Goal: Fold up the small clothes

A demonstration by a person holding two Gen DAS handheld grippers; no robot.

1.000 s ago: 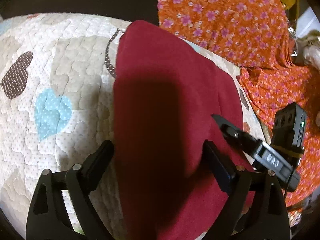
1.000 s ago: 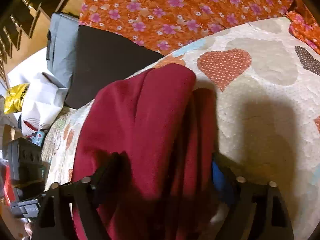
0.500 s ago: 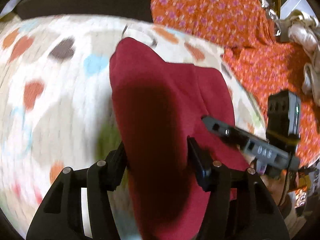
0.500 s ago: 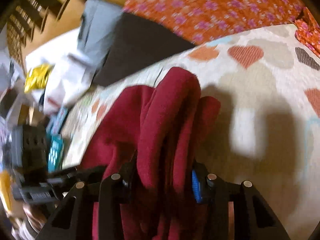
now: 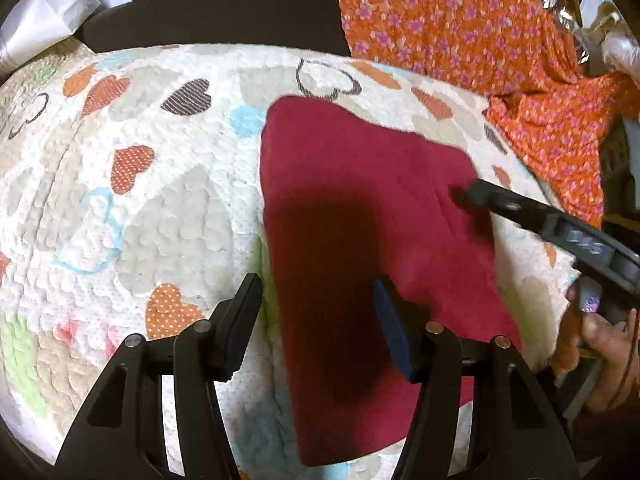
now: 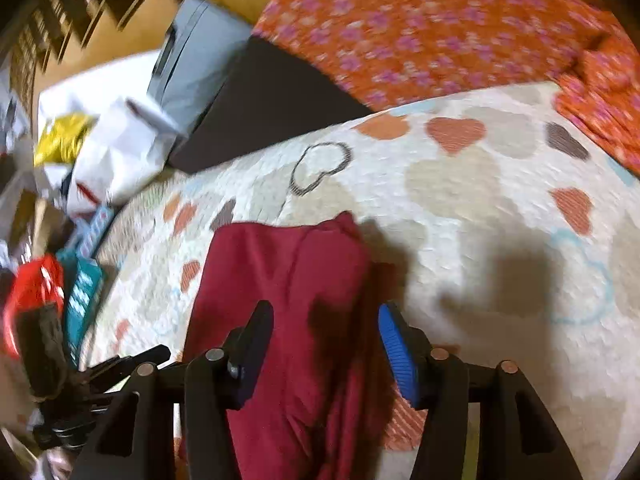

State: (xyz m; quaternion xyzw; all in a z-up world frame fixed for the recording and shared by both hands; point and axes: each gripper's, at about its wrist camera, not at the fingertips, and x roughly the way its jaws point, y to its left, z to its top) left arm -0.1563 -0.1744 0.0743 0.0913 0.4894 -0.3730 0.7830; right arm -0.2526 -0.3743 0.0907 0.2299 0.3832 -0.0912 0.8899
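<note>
- While the red cloth (image 5: 360, 184) lay on the quilt (image 5: 140, 208), my left gripper (image 5: 316, 280) had just closed halfway, with the cloth's edge between its jaws, unpinched.
- My right gripper (image 6: 326, 310) had done likewise, straddling the cloth with its jaws half open.

Dark red fleece garment (image 5: 360, 216), small, soft matte knit, no print. Lies on the white quilted bedspread with heart patches (image 5: 132, 208). Left-wrist view: spread mostly flat in a long strip, far end rounded at one corner and squarer at the other, near end running out of view at the bottom. Right-wrist view (image 6: 288, 280): same cloth is layered, with lengthwise folds and a raised ridge along one edge, so not fully flat.
</note>
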